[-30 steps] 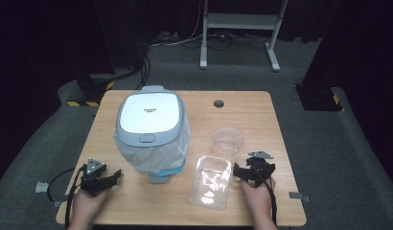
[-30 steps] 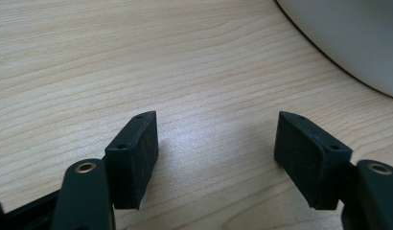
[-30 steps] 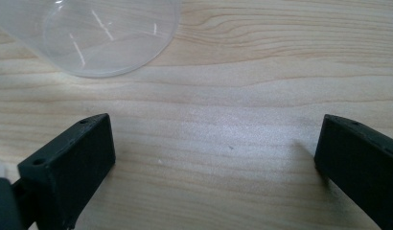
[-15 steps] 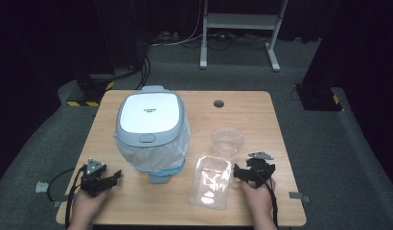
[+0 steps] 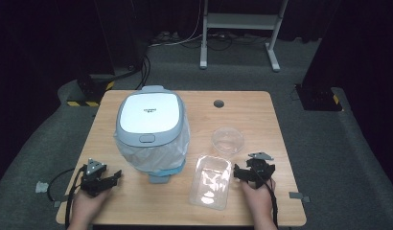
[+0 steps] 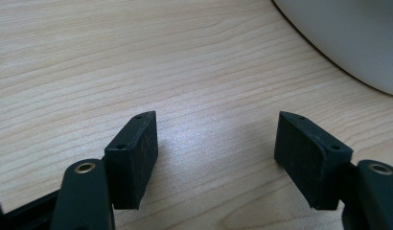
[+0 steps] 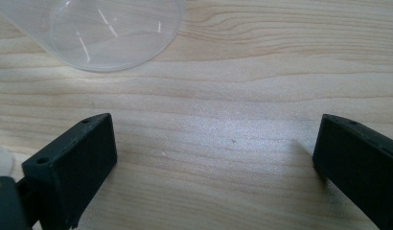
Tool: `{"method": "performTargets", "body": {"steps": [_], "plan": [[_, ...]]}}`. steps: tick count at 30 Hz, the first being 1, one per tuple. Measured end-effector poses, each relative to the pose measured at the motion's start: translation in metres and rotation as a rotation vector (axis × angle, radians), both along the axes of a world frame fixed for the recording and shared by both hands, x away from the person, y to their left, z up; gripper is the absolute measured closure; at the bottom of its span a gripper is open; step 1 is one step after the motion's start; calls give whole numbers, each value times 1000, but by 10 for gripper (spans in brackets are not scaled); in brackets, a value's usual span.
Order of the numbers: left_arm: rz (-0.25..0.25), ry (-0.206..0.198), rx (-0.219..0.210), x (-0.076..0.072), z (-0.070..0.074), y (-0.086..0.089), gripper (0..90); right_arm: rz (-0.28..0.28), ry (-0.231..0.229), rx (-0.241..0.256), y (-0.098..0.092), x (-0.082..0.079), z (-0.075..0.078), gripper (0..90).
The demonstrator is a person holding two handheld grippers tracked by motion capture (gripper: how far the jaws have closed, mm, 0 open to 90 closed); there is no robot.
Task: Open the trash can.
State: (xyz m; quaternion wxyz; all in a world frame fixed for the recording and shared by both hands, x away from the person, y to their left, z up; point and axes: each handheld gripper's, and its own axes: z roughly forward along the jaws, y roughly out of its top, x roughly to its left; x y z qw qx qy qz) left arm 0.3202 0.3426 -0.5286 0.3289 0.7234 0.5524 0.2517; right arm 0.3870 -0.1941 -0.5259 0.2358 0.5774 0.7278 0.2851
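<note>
Both grippers are black, with blocky rubber-faced fingers, brass-ringed screw holes and trailing black cables.

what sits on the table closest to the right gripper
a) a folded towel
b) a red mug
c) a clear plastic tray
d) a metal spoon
c: in the high view the right gripper rests on the table just beside a clear plastic tray, with a clear round bowl a little farther back.
</note>
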Motion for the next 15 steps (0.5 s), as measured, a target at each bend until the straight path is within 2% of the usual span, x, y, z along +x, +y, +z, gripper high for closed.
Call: {"method": "performTargets", "body": {"steps": [2,3,4,6,8,9,11,15], "plan": [[-3,-2,0,0,0,0,319,0,0,0,0,0,0,11],[-4,-3,8,-1,0,0,316,0,0,0,0,0,0,11],[1,-12,39,-2,1,-1,296,-2,1,2,0,0,0,11],[-10,-20,44,-4,3,-2,301,-2,1,2,0,0,0,11],[-18,-25,18,-7,6,-2,301,-2,1,2,0,0,0,12],[-18,-25,18,-7,6,-2,301,-2,1,2,0,0,0,12],[-30,-47,18,-10,11,-3,301,-1,0,2,0,0,0,17],[-49,-98,-35,-18,21,-3,312,2,-2,4,1,-1,0,25]]}}
